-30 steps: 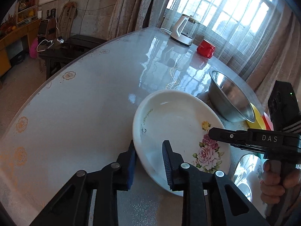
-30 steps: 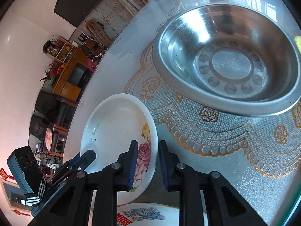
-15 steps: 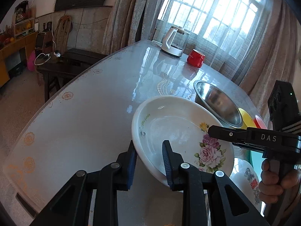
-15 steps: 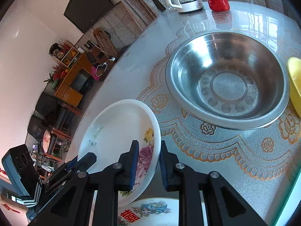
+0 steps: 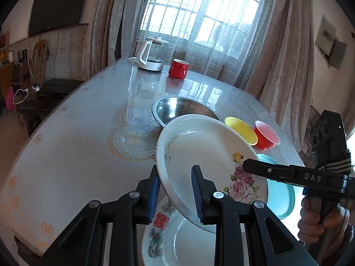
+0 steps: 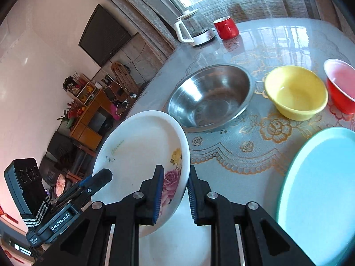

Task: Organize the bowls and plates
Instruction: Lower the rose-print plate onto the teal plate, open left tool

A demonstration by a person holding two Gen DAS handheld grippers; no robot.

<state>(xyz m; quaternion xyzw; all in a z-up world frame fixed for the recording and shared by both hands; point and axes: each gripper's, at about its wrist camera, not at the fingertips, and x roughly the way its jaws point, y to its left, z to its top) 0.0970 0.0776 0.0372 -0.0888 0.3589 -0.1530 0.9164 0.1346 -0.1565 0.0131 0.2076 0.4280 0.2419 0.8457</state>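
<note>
A white plate with pink roses (image 5: 199,150) hangs tilted above the table, held at two places on its rim. My left gripper (image 5: 175,177) is shut on its near edge. My right gripper (image 6: 175,173) is shut on the edge with the roses (image 6: 170,177), and its black fingers (image 5: 255,166) reach in from the right in the left wrist view. Below the held plate lies a second white plate with red characters (image 5: 177,239). Beyond stand a steel bowl (image 6: 210,97), a yellow bowl (image 6: 295,90), a red bowl (image 6: 339,84) and a teal plate (image 6: 321,195).
A white kettle (image 5: 150,53) and a red mug (image 5: 178,68) stand at the table's far end by the curtained window. The table's left edge (image 5: 33,137) curves away, with furniture on the floor past it. A hand (image 5: 310,223) grips the right tool.
Both grippers have lifted the rose plate off the table and carried it toward the near side, over the plate with red characters. It is now more tilted, and more bowls have come into view.
</note>
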